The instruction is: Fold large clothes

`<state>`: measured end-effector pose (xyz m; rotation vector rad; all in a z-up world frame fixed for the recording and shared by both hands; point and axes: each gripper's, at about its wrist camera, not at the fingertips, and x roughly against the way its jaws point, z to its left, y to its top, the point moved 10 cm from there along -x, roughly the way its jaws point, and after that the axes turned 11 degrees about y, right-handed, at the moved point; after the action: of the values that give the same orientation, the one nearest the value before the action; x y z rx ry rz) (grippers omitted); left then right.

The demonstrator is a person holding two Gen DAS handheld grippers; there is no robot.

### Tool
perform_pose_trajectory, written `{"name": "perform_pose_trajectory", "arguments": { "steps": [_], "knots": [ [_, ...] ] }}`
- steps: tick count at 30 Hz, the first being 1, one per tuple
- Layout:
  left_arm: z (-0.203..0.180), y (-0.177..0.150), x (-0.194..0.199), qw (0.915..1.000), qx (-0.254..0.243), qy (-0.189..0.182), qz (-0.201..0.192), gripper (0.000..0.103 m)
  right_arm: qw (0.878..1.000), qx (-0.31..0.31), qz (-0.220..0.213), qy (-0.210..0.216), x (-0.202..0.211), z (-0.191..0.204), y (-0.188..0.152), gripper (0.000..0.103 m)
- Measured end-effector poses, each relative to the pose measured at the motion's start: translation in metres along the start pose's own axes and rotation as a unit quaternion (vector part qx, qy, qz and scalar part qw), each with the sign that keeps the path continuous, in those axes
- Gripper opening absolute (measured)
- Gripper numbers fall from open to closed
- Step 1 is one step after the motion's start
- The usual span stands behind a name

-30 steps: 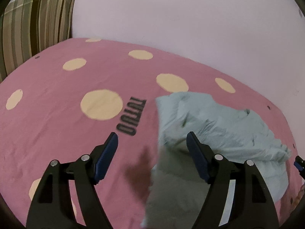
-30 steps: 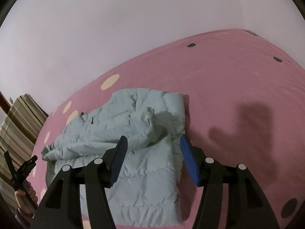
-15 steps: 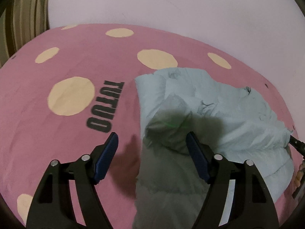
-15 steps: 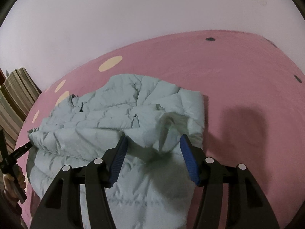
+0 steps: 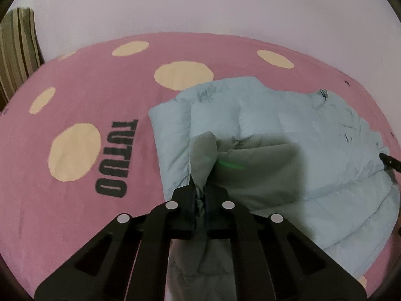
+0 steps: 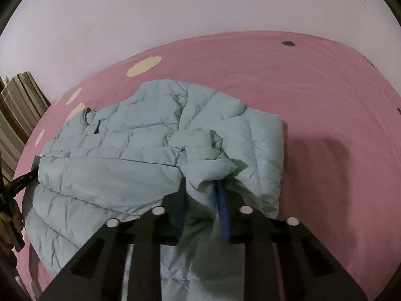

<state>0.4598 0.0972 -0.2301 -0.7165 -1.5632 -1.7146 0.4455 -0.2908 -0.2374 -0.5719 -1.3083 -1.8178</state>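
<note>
While both grippers bite into the near edge of the pale blue-green quilted puffer jacket (image 5: pixel 288 125), the step in hand looks like taking hold of two points on that edge so it can be lifted and carried over for a fold. The jacket lies crumpled on the pink bed cover with cream dots (image 5: pixel 75 200), spread from the middle toward the right in the left wrist view, near the black printed lettering (image 5: pixel 112 158) on the cover and well apart from the striped cushion (image 5: pixel 17 50) at the far left.

The left gripper (image 5: pixel 200 195) has its fingers fully closed on a pinched ridge of fabric that stands up between them. The right gripper (image 6: pixel 200 200) is closing its fingers, and a thick bunch of jacket fabric already sits between them and bulges out above the tips; the pads appear to press on it.

To do this well, I would make sure each grip takes the full thickness of the padded edge, not just the slippery outer shell, since a thin pinch on such cloth is likely to slide out once weight comes on. The two holds should sit on the same edge, well apart from each other. Lifting both together and level should keep the fold line straight. The far part is bunched, so it probably needs smoothing before a crease is set down.
</note>
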Motion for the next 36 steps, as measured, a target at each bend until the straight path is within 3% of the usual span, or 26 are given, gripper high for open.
{"name": "perform_pose_trajectory", "arguments": {
  "steps": [3,10,18,28,36],
  "knots": [
    [0.004,0.002,0.013,0.9999,0.006,0.007,-0.014,0.004,1.0,0.002,-0.018,0.001,0.014,0.004,0.0,0.011],
    [0.011,0.014,0.062,0.9978,0.018,0.003,-0.064,0.003,0.997,0.014,-0.071,0.006,0.061,0.02,0.007,0.008],
    [0.009,0.056,0.077,0.995,0.019,0.019,-0.096,0.003,0.992,0.035,-0.118,-0.008,0.085,0.033,0.049,0.008],
    [0.002,0.123,0.018,0.9928,0.024,0.078,-0.088,0.003,0.992,0.025,-0.123,-0.03,0.033,0.021,0.119,0.007],
    [-0.01,0.122,-0.057,0.9918,0.009,0.119,-0.046,0.003,0.996,0.0,-0.076,-0.052,-0.041,-0.01,0.121,0.007]
  ]
}}
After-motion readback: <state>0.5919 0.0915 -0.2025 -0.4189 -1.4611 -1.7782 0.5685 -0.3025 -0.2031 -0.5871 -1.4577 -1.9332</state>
